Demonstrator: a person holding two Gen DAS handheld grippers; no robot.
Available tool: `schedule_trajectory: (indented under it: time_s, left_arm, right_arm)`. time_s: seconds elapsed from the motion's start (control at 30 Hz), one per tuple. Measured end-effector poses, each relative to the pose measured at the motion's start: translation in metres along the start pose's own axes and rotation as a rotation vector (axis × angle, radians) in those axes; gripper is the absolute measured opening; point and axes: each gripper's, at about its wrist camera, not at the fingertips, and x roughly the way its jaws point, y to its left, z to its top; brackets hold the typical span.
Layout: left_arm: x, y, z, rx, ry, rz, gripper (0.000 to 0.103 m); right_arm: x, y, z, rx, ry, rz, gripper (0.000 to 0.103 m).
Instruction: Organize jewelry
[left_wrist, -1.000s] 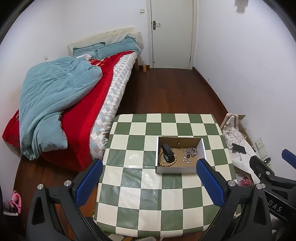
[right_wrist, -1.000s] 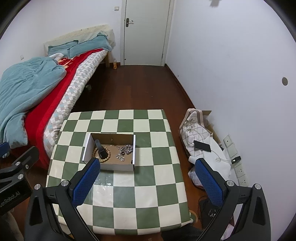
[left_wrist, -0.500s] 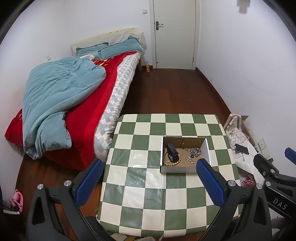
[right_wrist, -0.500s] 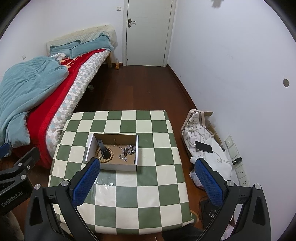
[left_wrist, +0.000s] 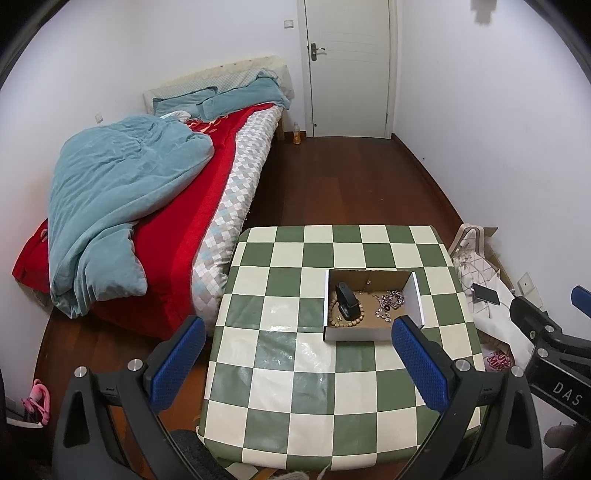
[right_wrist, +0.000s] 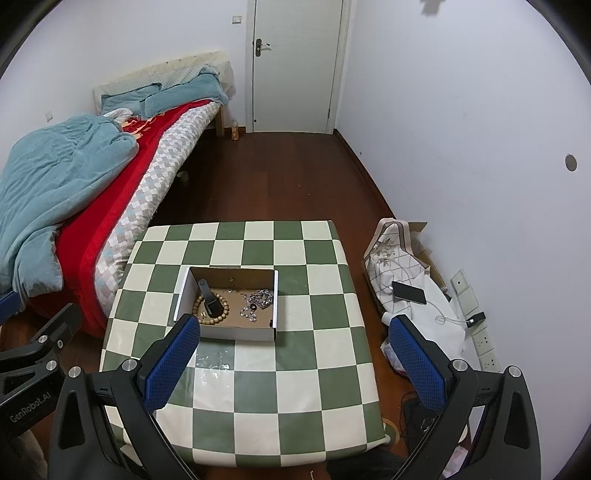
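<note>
White lettering "DAS" showing on the black body of the right gripper (left_wrist: 576, 306), at the lower right edge of the left wrist view. "GenRobot.AI" reading in pale letters along the black body of the left gripper (right_wrist: 9, 304), at the lower left of the right wrist view.

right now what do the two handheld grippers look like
Both match: the left gripper and right gripper have black angular frames, silver round bolts and two wide jaws faced with blue textured pads. White lettering marks the bodies: "GenRobot.AI" on the left one, "DAS" on the right one. No cables or sleeves show.
</note>
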Motion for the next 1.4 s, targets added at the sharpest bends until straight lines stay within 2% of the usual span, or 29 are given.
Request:
schedule_trajectory:
  time_s: [1.4]
  left_arm:
    - [-0.012,0.004,0.005,-0.004,-0.029,0.001,0.103]
  right_arm:
    - [-0.008,-0.005,0.004,0.001,-0.018,0.013,0.103]
